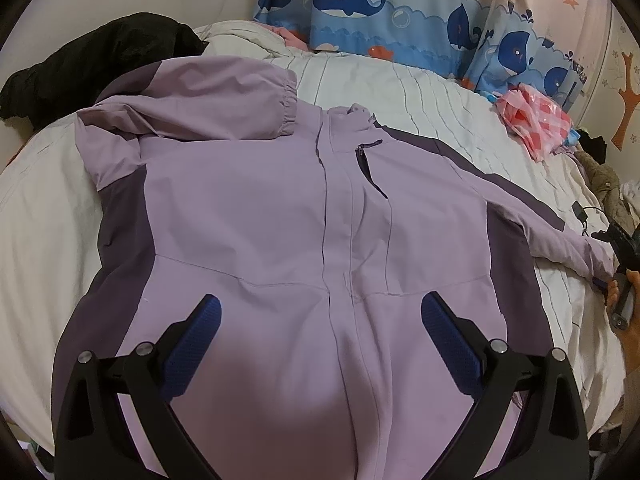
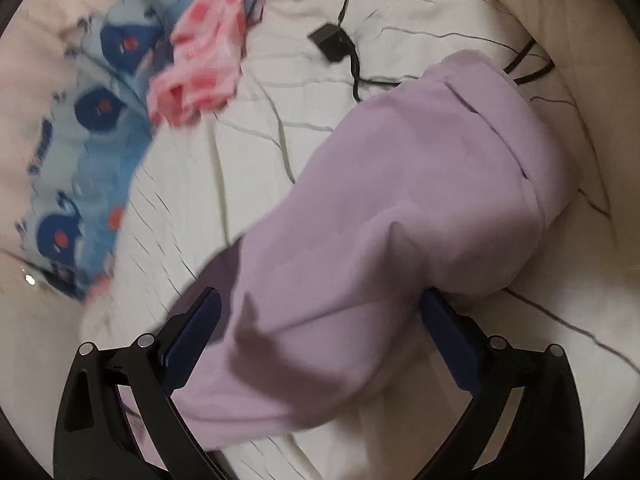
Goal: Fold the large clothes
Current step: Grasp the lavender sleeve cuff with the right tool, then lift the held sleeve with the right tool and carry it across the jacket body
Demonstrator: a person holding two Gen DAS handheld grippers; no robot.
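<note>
Two grippers, both with jaws spread wide and nothing pinched between the pads. Far left of the bed (image 1: 36, 200) sits a black garment (image 1: 96, 64), well apart from the work. The lilac jacket (image 1: 280, 208) lies front-up across the white quilt, zip closed, one sleeve (image 1: 208, 104) already folded across the chest, hood area bunched near the collar. The left gripper (image 1: 320, 344) hovers over the lower front, hem side, its pads either side of the zip line; contact with the fabric can't be judged. Toward the right the other sleeve (image 2: 420, 208) stretches out flat to the bed edge, and the right gripper (image 2: 320, 344) straddles it near the cuff end, the cloth lying between the open fingers, not clamped. The right wrist view is motion-blurred. Risks, as a judgement: closing on a single slippery shell layer could let the sleeve slide out mid-fold; grabbing too deep could pinch the quilt with it and drag the jacket askew, undoing the folded sleeve. The black adapter and cable (image 2: 332, 42) lie near the cuff and could snag. Whale-print bedding (image 1: 400, 4) and a pink plastic bag (image 1: 532, 120) stay clear.
</note>
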